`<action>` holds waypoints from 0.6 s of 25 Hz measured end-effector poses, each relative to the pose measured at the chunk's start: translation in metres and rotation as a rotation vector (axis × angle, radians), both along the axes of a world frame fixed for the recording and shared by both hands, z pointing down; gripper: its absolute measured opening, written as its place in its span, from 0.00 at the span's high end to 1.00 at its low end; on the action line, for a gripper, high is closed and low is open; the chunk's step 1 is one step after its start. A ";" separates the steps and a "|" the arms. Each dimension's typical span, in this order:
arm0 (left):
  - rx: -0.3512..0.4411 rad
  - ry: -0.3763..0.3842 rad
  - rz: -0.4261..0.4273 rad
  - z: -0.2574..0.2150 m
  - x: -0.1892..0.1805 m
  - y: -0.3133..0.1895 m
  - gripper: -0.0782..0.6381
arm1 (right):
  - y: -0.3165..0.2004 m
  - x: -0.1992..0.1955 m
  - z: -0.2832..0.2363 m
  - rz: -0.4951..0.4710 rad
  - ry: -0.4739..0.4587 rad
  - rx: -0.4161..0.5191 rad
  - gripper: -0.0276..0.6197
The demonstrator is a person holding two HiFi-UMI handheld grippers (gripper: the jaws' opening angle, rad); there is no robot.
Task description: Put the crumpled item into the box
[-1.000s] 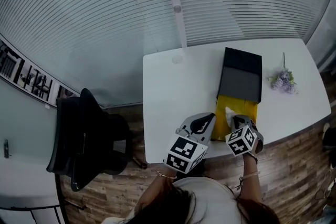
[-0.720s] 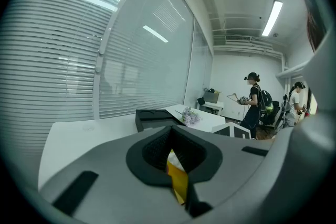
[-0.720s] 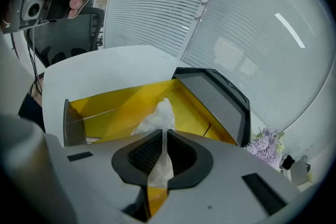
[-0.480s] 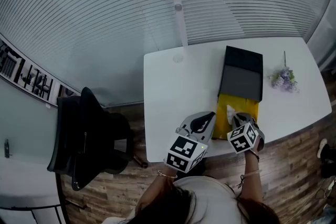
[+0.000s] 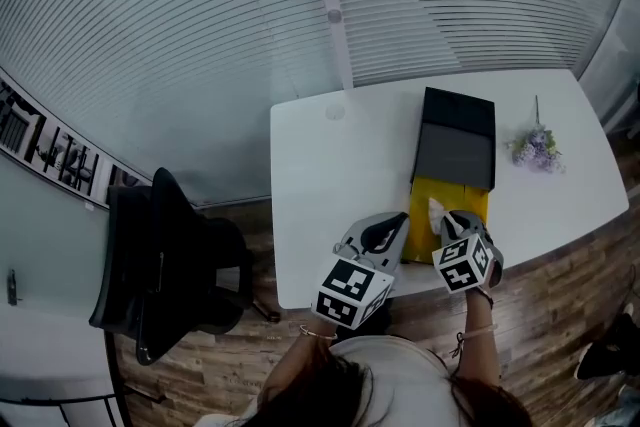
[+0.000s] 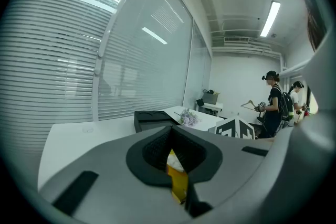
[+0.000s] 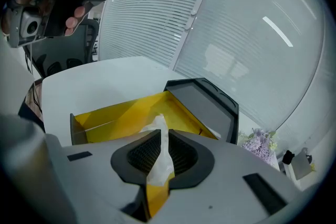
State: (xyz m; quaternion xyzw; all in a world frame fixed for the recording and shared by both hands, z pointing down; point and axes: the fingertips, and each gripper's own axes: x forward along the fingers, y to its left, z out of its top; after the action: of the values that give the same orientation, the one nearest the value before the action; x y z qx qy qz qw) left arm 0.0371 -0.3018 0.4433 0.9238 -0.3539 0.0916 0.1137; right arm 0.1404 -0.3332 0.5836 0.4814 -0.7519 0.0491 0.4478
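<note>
The right tongs (image 5: pixel 447 219) pinch a crumpled white paper (image 7: pixel 159 159). They hold it over the near end of the open yellow box (image 5: pixel 470 199), low and right of the middle in the head view. The left tongs (image 5: pixel 397 225) sit just left of the box. They are almost closed, with only a thin slit, and hold nothing. The box's black lid (image 5: pixel 457 141) lies behind it on the white tabletop (image 5: pixel 320 180). Purple flowers (image 5: pixel 536 148) lie further right.

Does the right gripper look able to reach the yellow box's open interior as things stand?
Likely yes: the right gripper, shut on the crumpled tissue, is right at the open yellow box, nothing in between.
</note>
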 end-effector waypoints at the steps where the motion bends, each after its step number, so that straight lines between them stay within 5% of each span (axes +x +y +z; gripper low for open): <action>1: 0.002 0.001 0.001 0.000 0.000 0.001 0.87 | 0.000 0.000 -0.003 0.003 -0.010 0.008 0.85; 15: 0.028 0.004 0.018 -0.009 0.008 0.018 0.87 | 0.015 -0.001 -0.060 0.112 -0.302 0.152 0.86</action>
State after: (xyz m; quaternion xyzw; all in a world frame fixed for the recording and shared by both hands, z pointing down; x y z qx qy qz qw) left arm 0.0448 -0.2840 0.4341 0.9286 -0.3466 0.0860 0.1008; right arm 0.1393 -0.3185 0.5234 0.5424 -0.7840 0.0886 0.2887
